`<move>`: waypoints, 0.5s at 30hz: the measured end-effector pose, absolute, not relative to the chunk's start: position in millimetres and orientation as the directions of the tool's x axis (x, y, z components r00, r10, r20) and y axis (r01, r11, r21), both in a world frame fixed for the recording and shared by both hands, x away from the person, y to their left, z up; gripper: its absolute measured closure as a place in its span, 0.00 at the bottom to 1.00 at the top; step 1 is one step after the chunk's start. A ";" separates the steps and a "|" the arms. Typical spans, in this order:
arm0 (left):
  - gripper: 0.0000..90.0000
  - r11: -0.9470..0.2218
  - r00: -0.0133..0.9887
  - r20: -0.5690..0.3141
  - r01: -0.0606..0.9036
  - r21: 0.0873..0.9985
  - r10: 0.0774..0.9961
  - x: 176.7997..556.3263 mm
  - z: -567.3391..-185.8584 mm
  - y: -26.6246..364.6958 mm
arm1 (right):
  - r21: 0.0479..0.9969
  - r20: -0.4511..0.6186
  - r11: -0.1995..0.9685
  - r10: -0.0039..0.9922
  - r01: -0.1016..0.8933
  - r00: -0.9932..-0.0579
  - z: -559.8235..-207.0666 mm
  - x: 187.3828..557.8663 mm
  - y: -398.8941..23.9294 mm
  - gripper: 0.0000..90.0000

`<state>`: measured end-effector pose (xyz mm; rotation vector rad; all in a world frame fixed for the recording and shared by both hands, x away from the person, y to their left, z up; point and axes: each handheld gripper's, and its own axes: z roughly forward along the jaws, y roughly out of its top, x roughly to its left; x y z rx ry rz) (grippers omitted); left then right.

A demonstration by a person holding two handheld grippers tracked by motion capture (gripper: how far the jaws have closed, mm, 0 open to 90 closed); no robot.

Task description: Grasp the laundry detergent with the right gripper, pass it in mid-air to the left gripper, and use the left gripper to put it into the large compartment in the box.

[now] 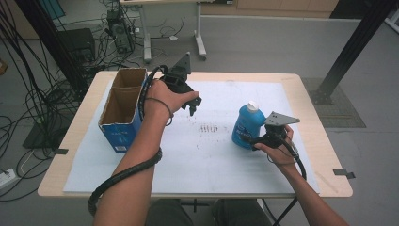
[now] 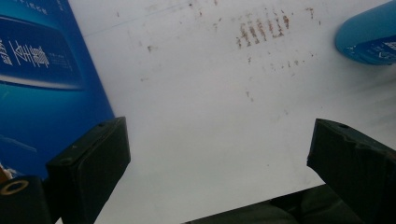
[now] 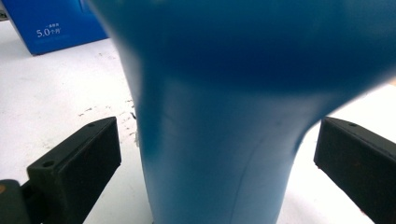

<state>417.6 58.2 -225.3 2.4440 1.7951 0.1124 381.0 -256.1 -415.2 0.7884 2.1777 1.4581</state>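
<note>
Landmark: the blue bottle [image 1: 246,127], upright on the white sheet [image 1: 207,165].
Right gripper [image 1: 262,139]: nearest the person, at the bottle's near right; jaws spread wide on either side of the waist, gaps showing on both sides in the right gripper view, so not yet clamped.
Bottle up close [image 3: 224,116]: between the jaws, white cap on.
Progress: early, I judge; the approach is made, while the squeeze and lift are left.
Left gripper [image 1: 192,104]: well left of the bottle and farther back, raised, jaws wide, holding nothing.
Stains [image 2: 261,30]: rusty marks just left of the bottle.
Cardboard box [image 1: 123,109]: far left of the bottle, open-topped, blue-sided, beyond the left gripper.
Obstacles: none between bottle and box but the left hand.
</note>
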 end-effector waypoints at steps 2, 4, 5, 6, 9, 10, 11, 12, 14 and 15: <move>0.07 -0.298 0.302 -0.005 0.945 0.130 0.953 417.3 -224.6 58.4 | 0.927 -0.019 0.295 0.651 0.230 -0.759 -415.2 381.0 -255.8 0.00; 0.07 -0.300 0.303 -0.005 0.945 0.130 0.953 417.2 -224.4 58.7 | 0.927 -0.021 0.296 0.649 0.228 -0.760 -415.2 380.9 -255.6 0.00; 0.07 -0.298 0.301 -0.003 0.946 0.130 0.954 417.2 -224.5 59.0 | 0.928 -0.020 0.296 0.649 0.227 -0.761 -415.4 380.8 -255.5 0.00; 0.07 -0.297 0.300 -0.003 0.946 0.131 0.954 417.2 -224.4 59.3 | 0.928 -0.022 0.295 0.650 0.226 -0.759 -415.6 380.7 -255.5 0.00; 0.07 -0.296 0.299 -0.001 0.946 0.130 0.954 417.5 -224.5 59.4 | 0.930 -0.026 0.292 0.658 0.223 -0.752 -416.1 380.7 -255.5 0.00; 0.07 -0.297 0.299 0.001 0.946 0.129 0.954 417.6 -224.6 59.0 | 0.930 -0.029 0.293 0.657 0.220 -0.754 -416.0 380.7 -255.6 0.00; 0.07 -0.297 0.299 0.001 0.946 0.130 0.954 417.6 -224.8 58.5 | 0.931 -0.030 0.294 0.655 0.218 -0.755 -415.9 380.7 -255.5 0.00; 0.07 -0.301 0.303 0.000 0.945 0.128 0.953 417.7 -224.8 58.2 | 0.931 -0.031 0.295 0.654 0.217 -0.756 -415.6 380.6 -255.2 0.00; 0.07 -0.303 0.306 0.001 0.944 0.127 0.952 418.0 -225.3 57.5 | 0.932 -0.033 0.295 0.652 0.213 -0.757 -415.4 380.7 -254.9 0.00; 0.07 -0.304 0.306 -0.003 0.944 0.128 0.952 418.3 -225.7 57.4 | 0.931 -0.034 0.296 0.652 0.213 -0.757 -415.5 380.8 -254.8 0.00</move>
